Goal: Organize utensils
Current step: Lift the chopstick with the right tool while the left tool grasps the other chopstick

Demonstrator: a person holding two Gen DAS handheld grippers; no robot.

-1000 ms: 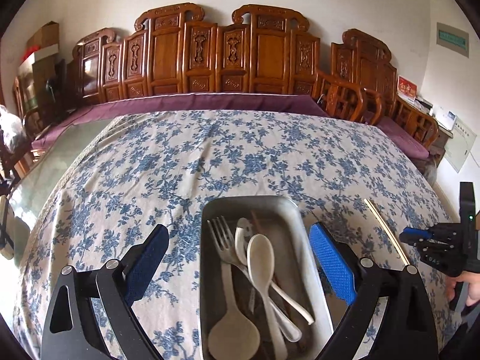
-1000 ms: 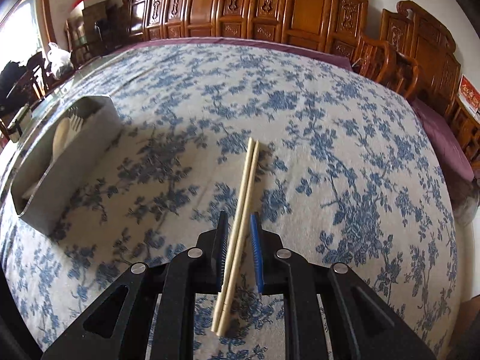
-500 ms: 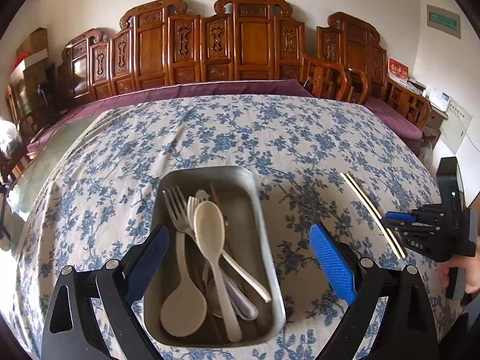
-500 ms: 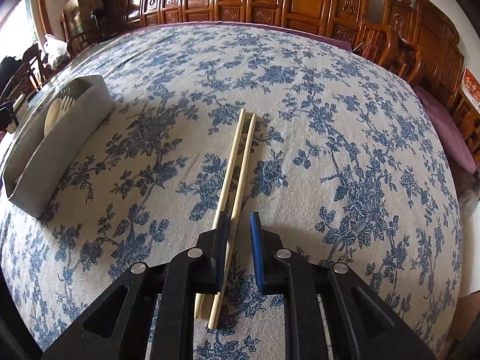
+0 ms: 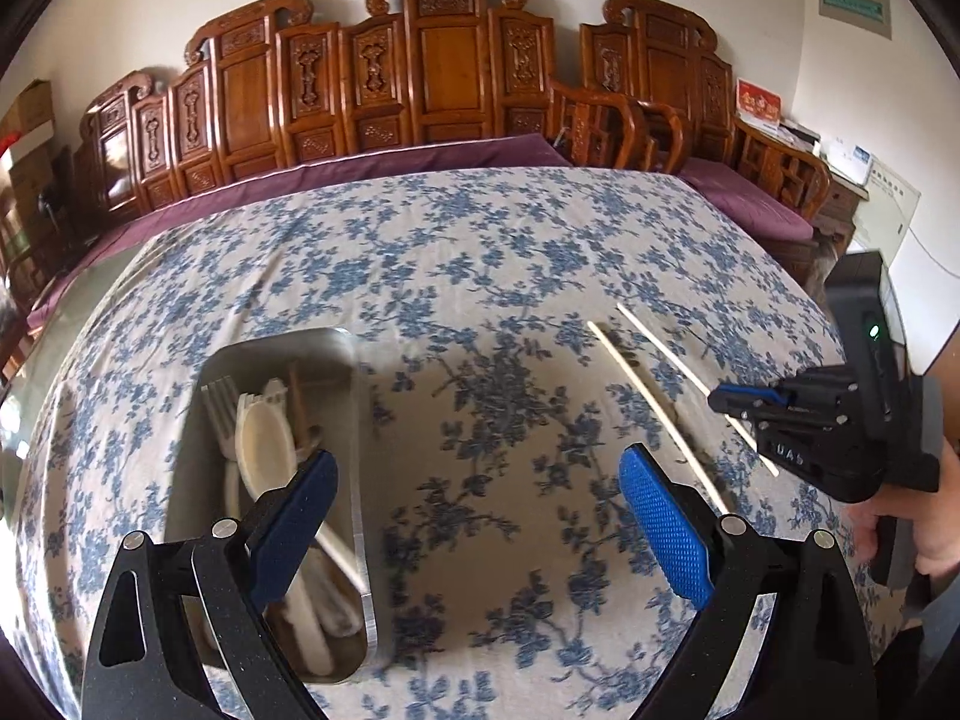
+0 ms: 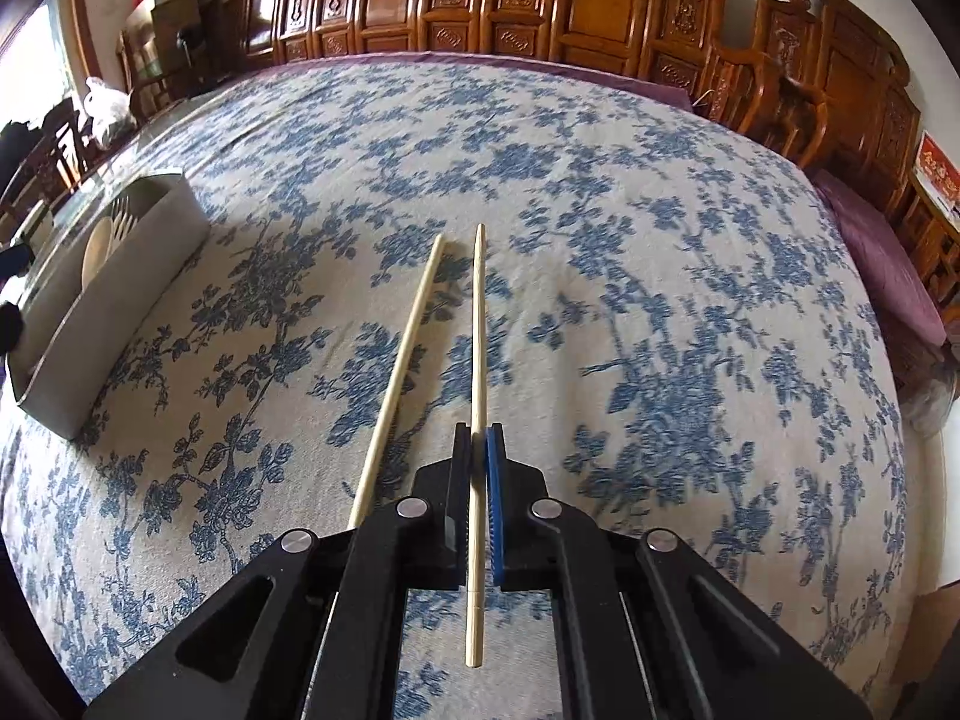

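My right gripper (image 6: 478,447) is shut on one pale wooden chopstick (image 6: 479,324), which points forward between the pads. The second chopstick (image 6: 401,369) lies on the cloth just to its left, apart from it. In the left wrist view both chopsticks (image 5: 654,396) show at the right, with the right gripper (image 5: 729,399) over one. My left gripper (image 5: 474,498) is open and empty above the cloth. A metal tray (image 5: 360,480) at its left finger holds a fork, spoons (image 5: 264,438) and dark chopsticks. The tray (image 6: 108,294) also shows at the far left in the right wrist view.
A blue-flowered tablecloth (image 5: 480,252) covers the big table. Carved wooden chairs (image 5: 444,66) line the far edge and the right side. Boxes and a white bag (image 6: 105,102) stand off the table at the left.
My right gripper has closed on one chopstick; the pair has split apart. My left gripper has swung right, so the tray has slid from centre to the left of its view.
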